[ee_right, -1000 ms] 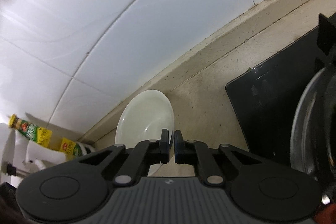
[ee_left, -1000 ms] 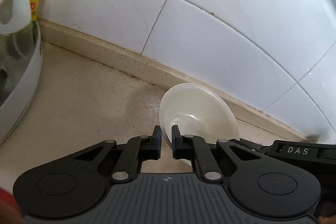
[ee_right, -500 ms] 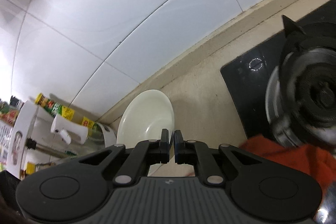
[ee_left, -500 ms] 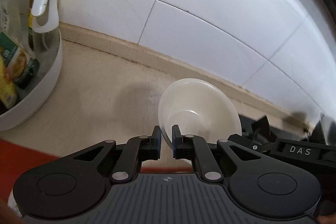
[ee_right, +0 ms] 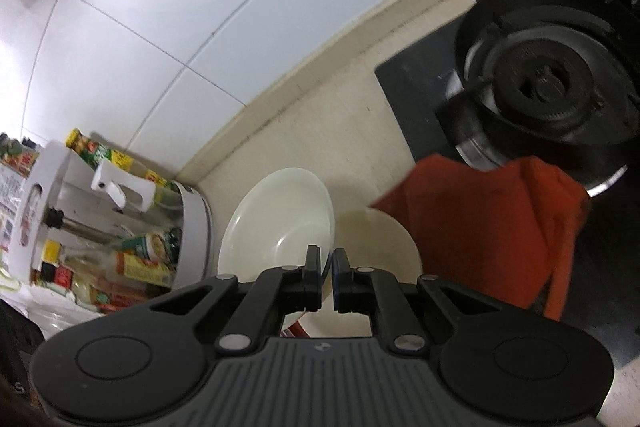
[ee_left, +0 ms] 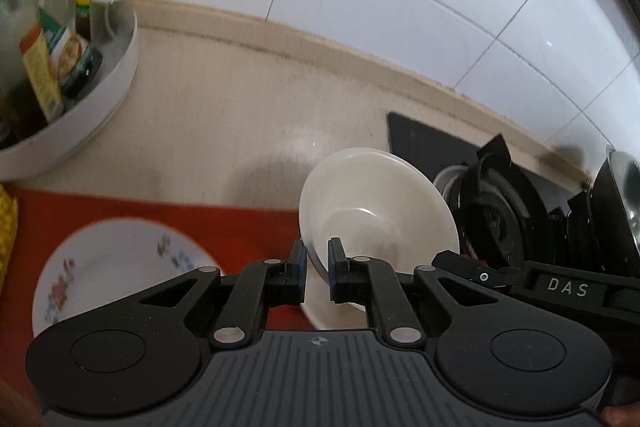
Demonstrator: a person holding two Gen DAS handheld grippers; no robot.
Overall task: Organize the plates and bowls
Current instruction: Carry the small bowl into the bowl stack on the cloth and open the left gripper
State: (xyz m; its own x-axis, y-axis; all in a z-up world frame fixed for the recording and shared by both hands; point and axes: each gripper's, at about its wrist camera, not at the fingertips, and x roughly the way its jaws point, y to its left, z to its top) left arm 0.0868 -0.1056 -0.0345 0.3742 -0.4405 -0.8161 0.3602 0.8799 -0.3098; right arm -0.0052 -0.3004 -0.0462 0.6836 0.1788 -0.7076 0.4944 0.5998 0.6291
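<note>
A white bowl (ee_left: 376,211) hangs tilted above the counter, and my left gripper (ee_left: 317,263) is shut on its left rim. The dark body of my right gripper (ee_left: 560,287) shows at the bowl's right side. In the right wrist view my right gripper (ee_right: 327,279) is shut on the right rim of the white bowl (ee_right: 276,223). A second cream dish (ee_right: 380,239) lies just below and to the right of it. A floral plate (ee_left: 120,267) rests on a red cloth (ee_left: 240,223) at the lower left.
A round white condiment rack (ee_left: 100,99) with bottles and a spray bottle stands at the left. A black gas stove (ee_right: 548,95) with its burner stands at the right, the red cloth (ee_right: 500,227) draped against it. A white tiled wall (ee_left: 400,7) runs behind the beige counter (ee_left: 240,107).
Both grippers have drawn back from the wall and risen a little with the bowl still gripped. The red cloth, floral plate, cream dish and stove burner have come into view.
</note>
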